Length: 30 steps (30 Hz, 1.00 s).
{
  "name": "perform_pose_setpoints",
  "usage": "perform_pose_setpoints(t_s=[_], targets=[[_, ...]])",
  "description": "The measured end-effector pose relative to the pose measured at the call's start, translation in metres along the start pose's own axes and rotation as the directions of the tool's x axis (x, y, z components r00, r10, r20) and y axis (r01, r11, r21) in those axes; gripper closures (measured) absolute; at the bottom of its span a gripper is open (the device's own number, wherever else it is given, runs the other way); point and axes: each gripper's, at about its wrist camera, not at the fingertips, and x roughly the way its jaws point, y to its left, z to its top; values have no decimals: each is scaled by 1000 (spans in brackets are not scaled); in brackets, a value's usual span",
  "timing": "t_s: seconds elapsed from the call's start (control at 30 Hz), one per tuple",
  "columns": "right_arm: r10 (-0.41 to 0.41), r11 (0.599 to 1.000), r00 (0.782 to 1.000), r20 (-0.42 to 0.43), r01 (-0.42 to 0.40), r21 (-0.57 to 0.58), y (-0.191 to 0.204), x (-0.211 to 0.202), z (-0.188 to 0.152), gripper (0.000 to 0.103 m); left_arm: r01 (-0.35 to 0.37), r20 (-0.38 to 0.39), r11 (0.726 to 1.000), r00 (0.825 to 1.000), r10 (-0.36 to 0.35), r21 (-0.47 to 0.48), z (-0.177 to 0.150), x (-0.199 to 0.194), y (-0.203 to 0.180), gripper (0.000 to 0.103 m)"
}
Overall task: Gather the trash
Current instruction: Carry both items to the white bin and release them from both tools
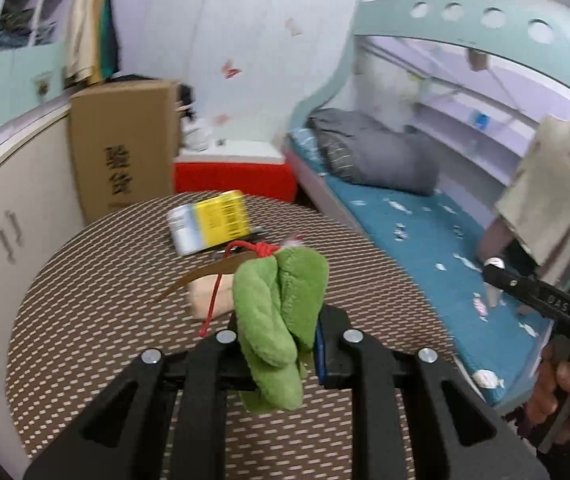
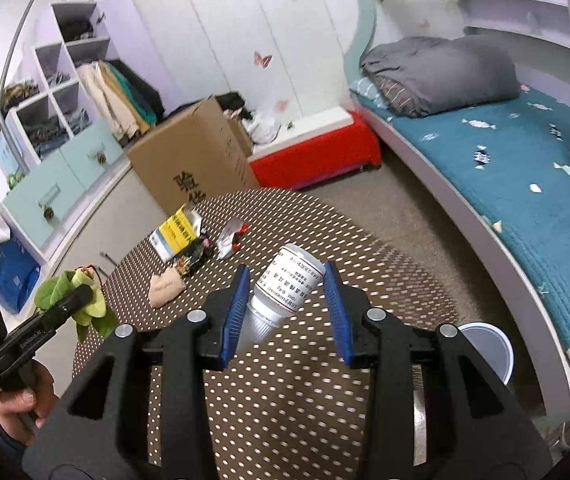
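My left gripper (image 1: pixel 281 332) is shut on a green plush toy (image 1: pixel 277 312) with a red cord, held above the round dotted table (image 1: pixel 85 320). The toy also shows at the left in the right wrist view (image 2: pixel 71 300). My right gripper (image 2: pixel 285 300) is shut on a white pill bottle (image 2: pixel 285 284), held tilted above the table (image 2: pixel 285 400). On the table lie a yellow packet (image 1: pixel 209 220) (image 2: pixel 175 232), a beige pouch (image 2: pixel 167 286) (image 1: pixel 209 294), a red and silver wrapper (image 2: pixel 231 238) and a dark wrapper (image 2: pixel 193 256).
A white bin (image 2: pixel 489 350) stands on the floor right of the table. A cardboard box (image 2: pixel 193 160), a red and white box (image 2: pixel 317 148) and cabinets (image 2: pixel 57 184) stand behind. A bed with a teal sheet (image 2: pixel 525 184) runs along the right.
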Motion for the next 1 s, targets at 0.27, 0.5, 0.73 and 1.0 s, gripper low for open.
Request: perform_pose_setpoints(t_s=[0.27, 0.5, 0.73, 1.0], targets=[[-67, 996, 994, 86, 62, 65, -41, -46, 7, 66, 136, 8, 986, 990, -138, 98, 12, 7, -74, 85], [-158, 978, 978, 135, 136, 158, -92, -75, 10, 66, 243, -16, 954, 970, -244, 175, 19, 19, -134, 85], [-240, 948, 963, 122, 205, 244, -147, -86, 5, 66, 334, -73, 914, 943, -326, 230, 16, 45, -196, 85], [-275, 911, 960, 54, 242, 333, -204, -71, -11, 65, 420, -214, 865, 904, -371, 274, -9, 99, -267, 85]])
